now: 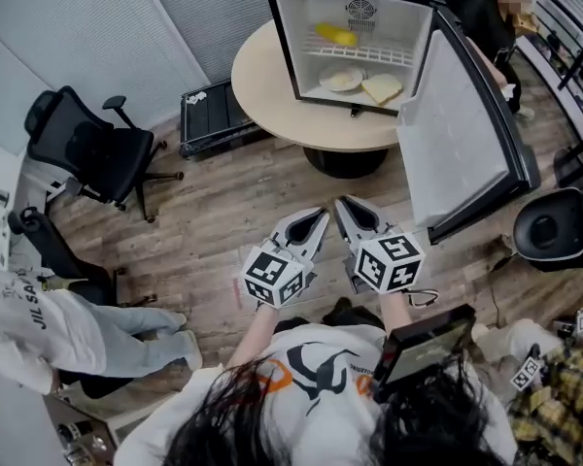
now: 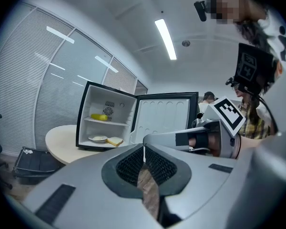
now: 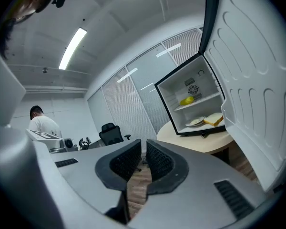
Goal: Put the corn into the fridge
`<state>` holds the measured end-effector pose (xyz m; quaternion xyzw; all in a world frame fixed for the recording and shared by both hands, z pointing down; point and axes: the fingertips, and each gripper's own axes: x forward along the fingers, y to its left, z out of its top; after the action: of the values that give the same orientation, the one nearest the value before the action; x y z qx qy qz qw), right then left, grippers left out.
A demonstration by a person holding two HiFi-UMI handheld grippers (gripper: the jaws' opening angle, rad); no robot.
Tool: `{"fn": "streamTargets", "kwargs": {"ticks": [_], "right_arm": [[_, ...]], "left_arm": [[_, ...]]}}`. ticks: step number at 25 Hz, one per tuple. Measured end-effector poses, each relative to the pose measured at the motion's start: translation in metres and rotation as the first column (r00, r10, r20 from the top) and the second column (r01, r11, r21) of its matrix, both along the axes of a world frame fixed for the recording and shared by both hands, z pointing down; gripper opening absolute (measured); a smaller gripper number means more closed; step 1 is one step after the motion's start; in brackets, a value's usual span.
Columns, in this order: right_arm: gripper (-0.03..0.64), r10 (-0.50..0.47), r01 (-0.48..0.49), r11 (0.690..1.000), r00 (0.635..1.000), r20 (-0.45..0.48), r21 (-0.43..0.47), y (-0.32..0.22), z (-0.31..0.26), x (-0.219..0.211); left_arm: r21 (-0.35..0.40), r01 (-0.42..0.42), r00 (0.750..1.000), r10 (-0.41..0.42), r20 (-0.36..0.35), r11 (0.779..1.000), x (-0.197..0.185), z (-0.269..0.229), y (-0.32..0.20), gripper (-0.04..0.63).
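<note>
while corn (image 1: 336,35) lies in the fridge (image 1: 394,22), left claw (image 1: 318,217), right claw (image 1: 344,206) clenched, well apart

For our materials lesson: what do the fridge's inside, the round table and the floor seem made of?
Fridge inside: likely white moulded plastic, smooth sheen. Table: probably pale laminate, matte, even colour. Floor: wood-look planks, grain and seams visible; real wood or vinyl unclear.

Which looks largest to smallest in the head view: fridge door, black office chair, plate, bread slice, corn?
1. fridge door
2. black office chair
3. plate and bread slice: look about alike, so not ranked against each other
4. corn, slightly smaller
</note>
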<state>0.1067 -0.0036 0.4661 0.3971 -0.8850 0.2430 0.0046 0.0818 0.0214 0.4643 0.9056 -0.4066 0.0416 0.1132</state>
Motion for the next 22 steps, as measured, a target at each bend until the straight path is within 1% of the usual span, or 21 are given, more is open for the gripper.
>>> {"fn": "streamTargets", "kwargs": {"ticks": [4,11,22], "right_arm": [[0.044,0.001,-0.001,1.000,1.000,0.009,-0.001,0.016,-0.006,-0.013],[0.043,0.021,-0.020,0.999,0.999,0.030,-0.025,0.050,-0.010,-0.034],[0.041,0.054,-0.053,0.998,0.998,0.018,-0.031,0.095,-0.010,-0.051]], "left_arm": [[0.006,-0.022,1.000,0.022,-0.004,1.000,-0.008,-0.004,0.019,0.009],[0.013,-0.024,1.000,0.024,-0.017,1.000,-0.035,-0.011,0.048,0.009],[0.016,-0.040,0.998,0.041,-0.039,0.999,-0.057,-0.011,0.090,0.009]]}}
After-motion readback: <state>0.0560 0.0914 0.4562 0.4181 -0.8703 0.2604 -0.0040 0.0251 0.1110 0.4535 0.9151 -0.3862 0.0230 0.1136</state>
